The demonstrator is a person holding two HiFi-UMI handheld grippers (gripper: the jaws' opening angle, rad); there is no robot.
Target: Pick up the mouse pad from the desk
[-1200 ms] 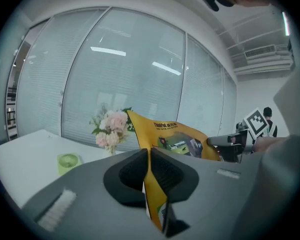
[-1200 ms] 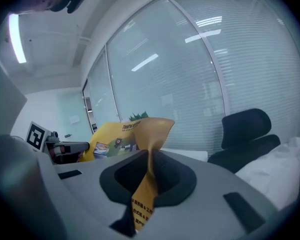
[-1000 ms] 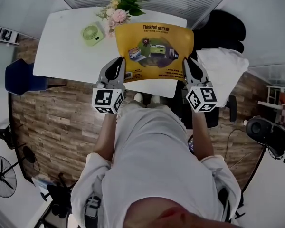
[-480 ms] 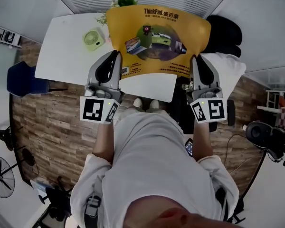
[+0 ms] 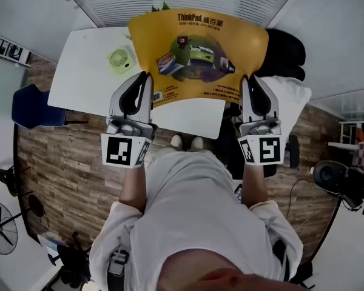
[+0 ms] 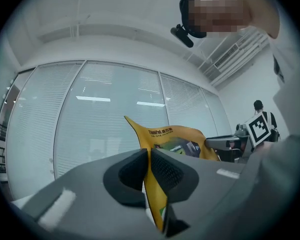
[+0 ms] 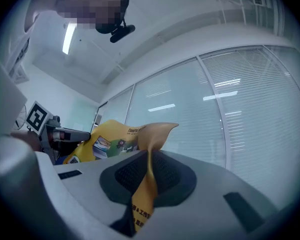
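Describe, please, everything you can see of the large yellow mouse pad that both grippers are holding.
The thin, flexible yellow mouse pad bears a colourful printed picture and "ThinkPad" lettering. It is held up above the white desk, bowed between its near corners, each pinched in shut jaws: left gripper, right gripper. Nothing else visibly touches it.

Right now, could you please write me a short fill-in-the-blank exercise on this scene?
The mouse pad is mostly ____ in colour.
It is gripped by ____ grippers: the left gripper and the right gripper.
The small fan on the desk is ____.
Missing words: yellow, two, green.
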